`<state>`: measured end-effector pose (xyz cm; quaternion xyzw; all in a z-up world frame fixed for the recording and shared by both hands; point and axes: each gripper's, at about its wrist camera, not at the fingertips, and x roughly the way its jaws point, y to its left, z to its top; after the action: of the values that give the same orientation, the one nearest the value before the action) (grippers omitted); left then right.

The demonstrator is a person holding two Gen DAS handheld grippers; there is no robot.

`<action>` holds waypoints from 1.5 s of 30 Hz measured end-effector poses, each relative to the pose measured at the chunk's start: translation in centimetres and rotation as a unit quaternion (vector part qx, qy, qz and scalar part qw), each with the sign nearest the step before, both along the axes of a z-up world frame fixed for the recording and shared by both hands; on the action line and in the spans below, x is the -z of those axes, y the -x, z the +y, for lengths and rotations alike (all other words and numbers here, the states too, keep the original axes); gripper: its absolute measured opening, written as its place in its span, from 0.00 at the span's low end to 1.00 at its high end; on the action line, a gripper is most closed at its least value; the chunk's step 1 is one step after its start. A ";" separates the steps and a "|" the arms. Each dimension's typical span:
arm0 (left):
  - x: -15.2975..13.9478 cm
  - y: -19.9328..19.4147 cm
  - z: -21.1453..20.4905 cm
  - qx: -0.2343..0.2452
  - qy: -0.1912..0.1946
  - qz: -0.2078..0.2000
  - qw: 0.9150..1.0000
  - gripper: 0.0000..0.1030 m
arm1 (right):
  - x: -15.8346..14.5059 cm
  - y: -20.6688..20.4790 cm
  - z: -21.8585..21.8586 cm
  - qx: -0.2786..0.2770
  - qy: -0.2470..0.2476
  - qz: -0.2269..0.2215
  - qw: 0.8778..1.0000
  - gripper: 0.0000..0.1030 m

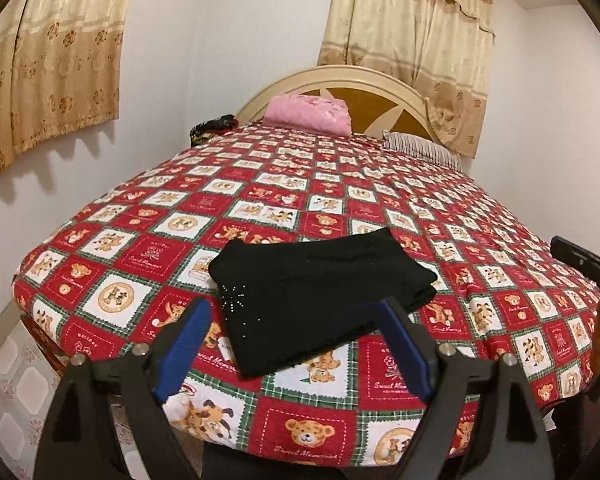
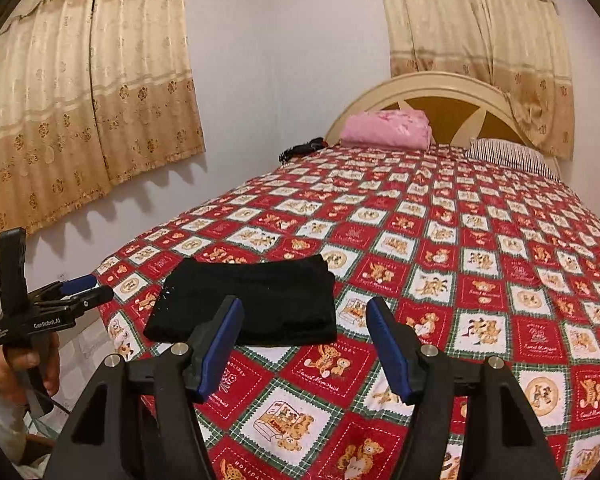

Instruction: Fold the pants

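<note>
The black pants (image 1: pixel 320 296) lie folded into a compact rectangle near the foot of the bed, with small beads at one corner. They also show in the right wrist view (image 2: pixel 252 304). My left gripper (image 1: pixel 296 308) is open and empty, held above the bed's near edge just short of the pants. My right gripper (image 2: pixel 304 308) is open and empty, above the bedspread to the right of the pants. The left gripper also shows from the side at the left of the right wrist view (image 2: pixel 88 286).
The bed has a red teddy-bear patchwork bedspread (image 1: pixel 260 208). A pink folded blanket (image 1: pixel 308 114), a striped pillow (image 1: pixel 424 148) and a dark bundle (image 1: pixel 214 126) lie by the headboard (image 1: pixel 380 76). Curtains hang on both walls. Tiled floor (image 1: pixel 16 392) lies left of the bed.
</note>
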<state>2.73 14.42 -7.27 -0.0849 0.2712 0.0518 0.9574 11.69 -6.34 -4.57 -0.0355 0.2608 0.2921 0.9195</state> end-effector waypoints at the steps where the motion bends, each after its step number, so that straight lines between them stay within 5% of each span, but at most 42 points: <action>1: -0.1 0.1 -0.1 0.000 -0.001 -0.002 1.000 0.88 | -0.2 0.1 0.0 -0.001 0.000 -0.003 1.000 0.64; 37: -1.9 0.1 -3.6 0.008 -0.039 -0.013 0.999 1.00 | -1.6 2.0 0.2 -0.011 0.006 -0.046 0.999 0.74; 45: -4.1 0.4 -4.2 -0.004 -0.060 -0.056 0.997 1.00 | -2.0 2.4 -0.1 -0.007 0.000 -0.056 0.998 0.74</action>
<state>2.35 10.23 -3.17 -0.0310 0.2134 0.0665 0.9742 9.30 -6.45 -2.55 -0.0538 0.2088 0.2959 0.9306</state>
